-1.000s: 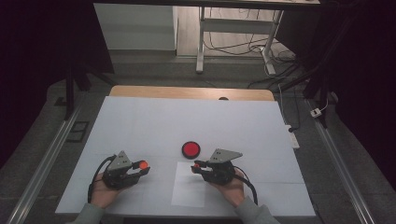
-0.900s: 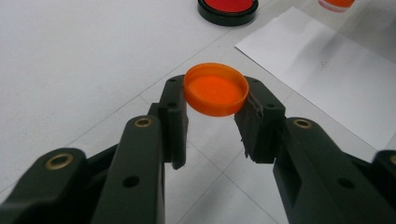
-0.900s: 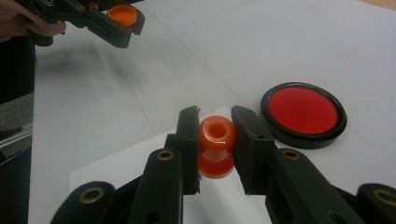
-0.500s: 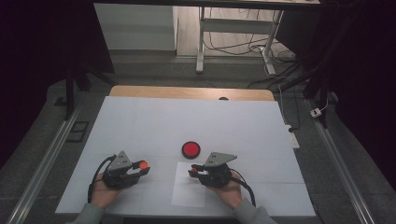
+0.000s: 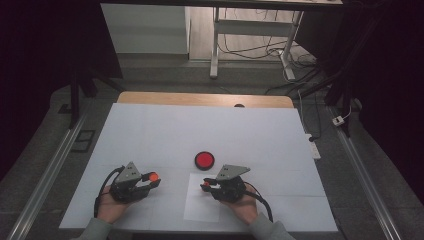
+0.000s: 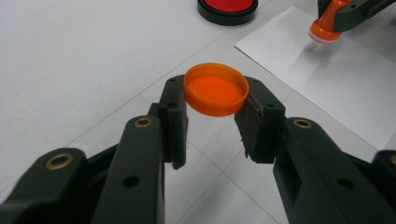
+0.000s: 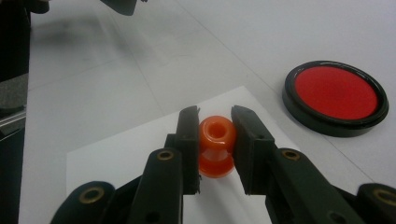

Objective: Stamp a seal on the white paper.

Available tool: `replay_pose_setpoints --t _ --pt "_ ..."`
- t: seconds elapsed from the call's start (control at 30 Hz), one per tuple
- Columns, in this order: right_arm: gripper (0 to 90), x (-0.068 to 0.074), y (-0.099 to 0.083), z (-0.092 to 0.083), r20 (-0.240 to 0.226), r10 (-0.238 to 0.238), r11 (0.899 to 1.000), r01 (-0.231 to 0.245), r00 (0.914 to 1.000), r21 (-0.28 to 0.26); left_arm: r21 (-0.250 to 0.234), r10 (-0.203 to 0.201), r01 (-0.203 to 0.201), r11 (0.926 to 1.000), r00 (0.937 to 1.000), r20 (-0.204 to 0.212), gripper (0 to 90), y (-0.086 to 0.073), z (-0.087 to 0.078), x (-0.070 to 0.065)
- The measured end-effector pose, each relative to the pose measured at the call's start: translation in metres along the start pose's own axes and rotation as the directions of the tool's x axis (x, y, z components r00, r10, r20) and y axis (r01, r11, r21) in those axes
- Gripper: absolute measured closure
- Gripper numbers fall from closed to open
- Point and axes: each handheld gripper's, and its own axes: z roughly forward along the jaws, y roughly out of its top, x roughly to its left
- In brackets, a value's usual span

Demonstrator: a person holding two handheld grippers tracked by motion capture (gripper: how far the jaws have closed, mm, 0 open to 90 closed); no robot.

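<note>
Stamp (image 7: 216, 145) clamped in right gripper (image 7: 215, 122) above paper (image 5: 202, 204); left gripper (image 6: 215, 105) pinches orange cap (image 6: 215, 88). Tilted descent may smear the print; unweighted paper could shift.

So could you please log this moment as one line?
left gripper: shut on cap | right gripper: shut on stamp over paper | ink pad: open

obstacle: ink pad (image 5: 204, 160) mid-table | free: bare white table (image 5: 165, 130) beyond and beside
</note>
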Motion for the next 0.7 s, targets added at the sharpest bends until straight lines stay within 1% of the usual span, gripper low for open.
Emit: replay_pose_setpoints --t 0.7 --pt "72.1 0.0034 -0.0031 0.0074 0.006 -0.022 0.999 0.022 0.9997 0.035 0.000 0.002 -0.002 1.0000 1.0000 0.002 63.6 0.0000 -0.0001 -0.0003"
